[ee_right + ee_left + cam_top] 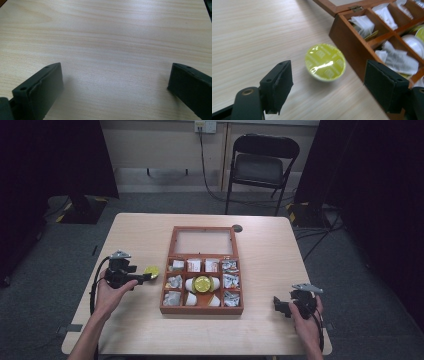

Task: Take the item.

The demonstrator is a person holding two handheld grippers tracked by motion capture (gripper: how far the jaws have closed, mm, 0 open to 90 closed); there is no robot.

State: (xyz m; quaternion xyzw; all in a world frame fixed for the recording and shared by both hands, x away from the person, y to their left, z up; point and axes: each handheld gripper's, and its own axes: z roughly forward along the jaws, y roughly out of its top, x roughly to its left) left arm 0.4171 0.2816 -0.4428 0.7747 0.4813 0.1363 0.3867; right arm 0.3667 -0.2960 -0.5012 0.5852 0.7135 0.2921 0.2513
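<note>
A wooden tea box (202, 309) with its glass lid laid open sits mid-table; its compartments hold white sachets, and a yellow-lidded capsule (202, 283) rests in the middle one. A second yellow-lidded capsule (325, 62) (151, 270) lies on the table just left of the box (352, 42). My left gripper (328, 86) (146, 278) hovers just short of that capsule, open, with nothing between its pads. Near the table's front right, my right gripper (113, 87) (280, 306) stands open over bare wood.
The light wooden table (140, 325) ends close behind both hands. A small dark disc (237, 228) lies by the far edge behind the lid. A black folding chair (260, 167) stands beyond the table, with dark curtains on either side.
</note>
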